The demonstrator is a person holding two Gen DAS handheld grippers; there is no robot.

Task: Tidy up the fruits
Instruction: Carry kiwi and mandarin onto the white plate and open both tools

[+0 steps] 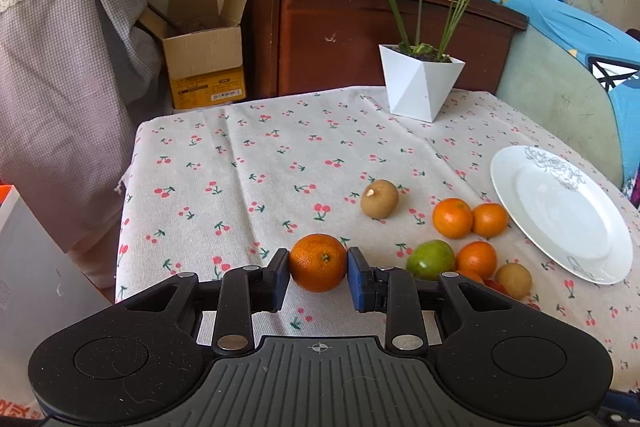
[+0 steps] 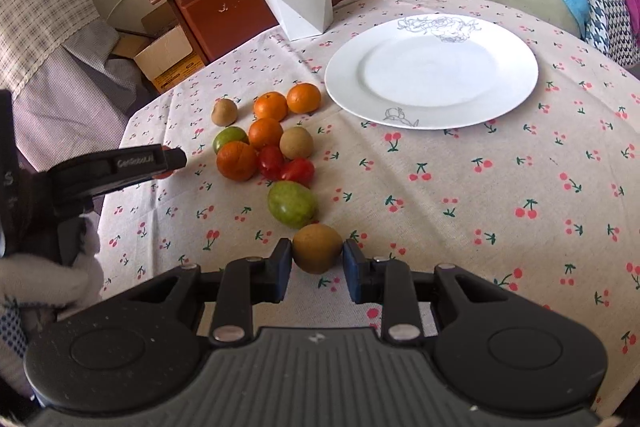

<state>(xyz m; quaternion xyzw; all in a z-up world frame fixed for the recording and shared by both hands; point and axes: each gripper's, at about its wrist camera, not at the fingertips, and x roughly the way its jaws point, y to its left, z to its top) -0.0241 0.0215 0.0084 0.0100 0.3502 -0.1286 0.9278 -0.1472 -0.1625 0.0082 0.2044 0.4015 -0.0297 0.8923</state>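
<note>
Left tongs (image 1: 318, 263) clamped on orange (image 1: 318, 262); right tongs (image 2: 317, 254) clamped on brown fruit (image 2: 317, 253). Plate (image 2: 516, 95) lies ahead-right of right tongs, nearer that hand.

A table (image 2: 460, 227) carries everything, covered by a pale cloth (image 1: 248, 163) printed with red cherries. At the far edge stands a white angular plant pot (image 1: 420, 87). A white plate (image 2: 432, 71) with a grey line drawing lies flat on the cloth, bare. Just beside it sits a loose cluster of fruit: several oranges (image 2: 271, 105), two green fruits (image 2: 292, 203), brown round fruits (image 2: 296, 143) and two small red ones (image 2: 297, 171), many touching.
</note>
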